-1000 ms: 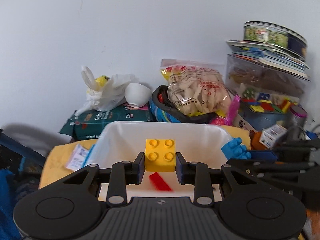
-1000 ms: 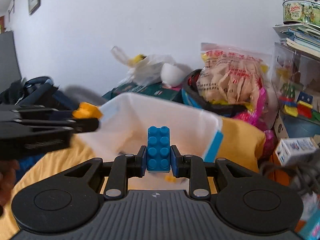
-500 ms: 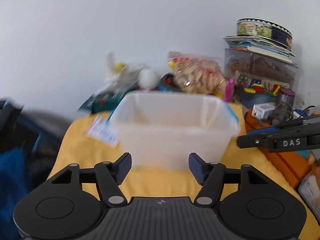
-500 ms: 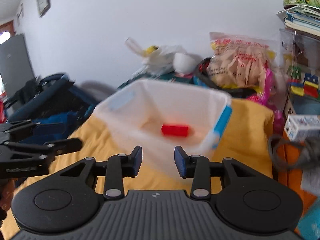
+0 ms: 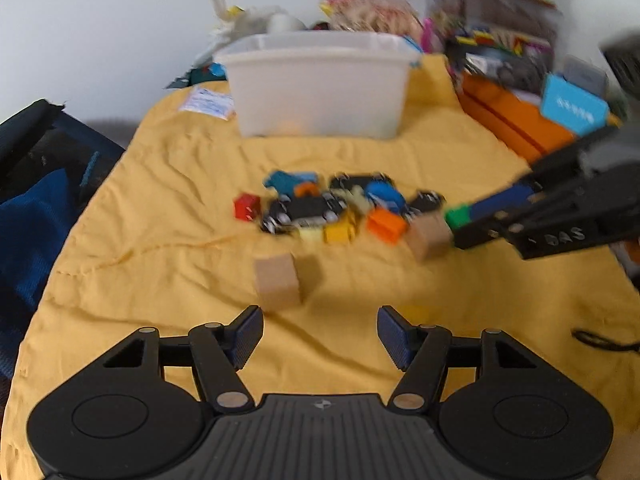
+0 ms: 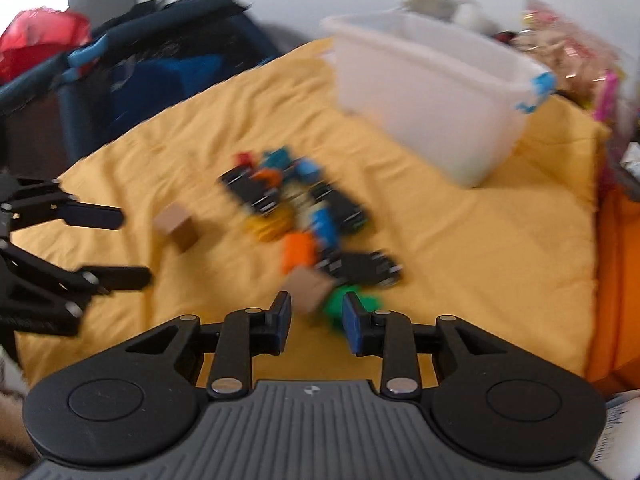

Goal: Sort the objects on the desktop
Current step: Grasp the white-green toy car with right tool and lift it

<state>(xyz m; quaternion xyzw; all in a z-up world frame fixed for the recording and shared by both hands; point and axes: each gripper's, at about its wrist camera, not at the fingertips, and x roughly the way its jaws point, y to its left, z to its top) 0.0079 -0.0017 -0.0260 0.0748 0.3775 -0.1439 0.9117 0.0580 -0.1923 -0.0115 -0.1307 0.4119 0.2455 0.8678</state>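
A white plastic bin (image 5: 320, 84) stands at the back of the yellow cloth (image 5: 160, 240); it also shows in the right wrist view (image 6: 432, 92). A pile of toy bricks and black toy cars (image 5: 332, 208) lies in the middle. My left gripper (image 5: 320, 336) is open and empty, just short of a tan wooden cube (image 5: 277, 280). My right gripper (image 6: 318, 320) is open, low over the cloth, with a second tan cube (image 6: 310, 288) and a green brick (image 6: 344, 304) right at its fingertips. The right gripper also shows in the left wrist view (image 5: 472, 220).
An orange box (image 5: 516, 120) and stacked clutter line the right side. A dark blue bag (image 5: 36, 184) lies off the cloth's left edge. Snack bags and a plastic bag sit behind the bin. A black cord (image 5: 604, 340) lies at the right.
Both grippers let go of their bricks, yellow and blue, over the bin. They pulled back and came down toward the pile; both views are blurred by motion.
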